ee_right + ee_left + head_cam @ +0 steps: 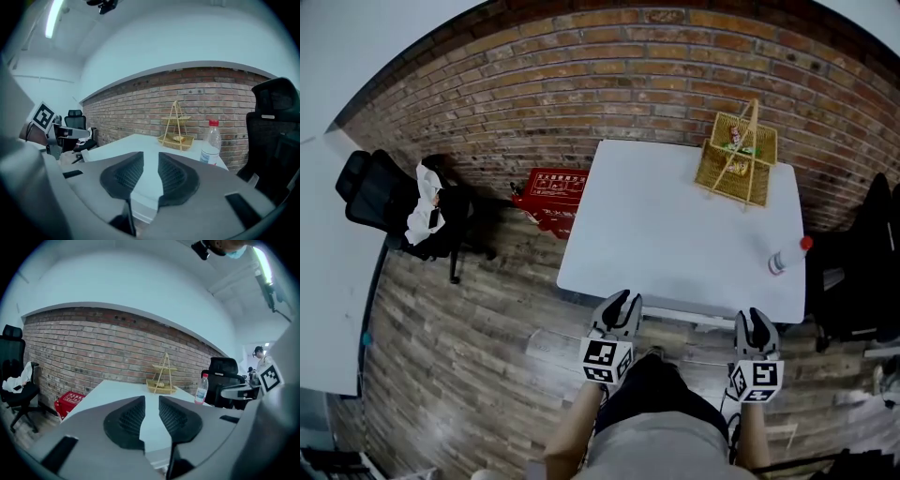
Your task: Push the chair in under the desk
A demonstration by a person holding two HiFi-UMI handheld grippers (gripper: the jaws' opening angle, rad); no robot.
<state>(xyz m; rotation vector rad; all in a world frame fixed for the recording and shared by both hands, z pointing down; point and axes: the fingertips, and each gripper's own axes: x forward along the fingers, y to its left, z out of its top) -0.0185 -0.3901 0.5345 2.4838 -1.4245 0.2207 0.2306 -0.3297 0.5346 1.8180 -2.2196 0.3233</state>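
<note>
The white desk (675,234) stands against the brick wall. Both grippers hover side by side at its near edge and point across it. My left gripper (621,302) (151,401) has its jaws close together with a narrow gap, and nothing lies between them. My right gripper (757,319) (151,159) stands the same way, also with nothing in it. A dark rounded shape (656,375) sits between the two grippers just below the desk edge; I cannot tell whether it is a chair back. In both gripper views the desk top (122,392) (136,145) stretches ahead.
A wicker basket (736,159) and a red-capped plastic bottle (787,255) stand on the desk. A black office chair (394,202) draped with white cloth is at the far left, another black chair (862,272) at the right. A red box (551,192) lies by the wall.
</note>
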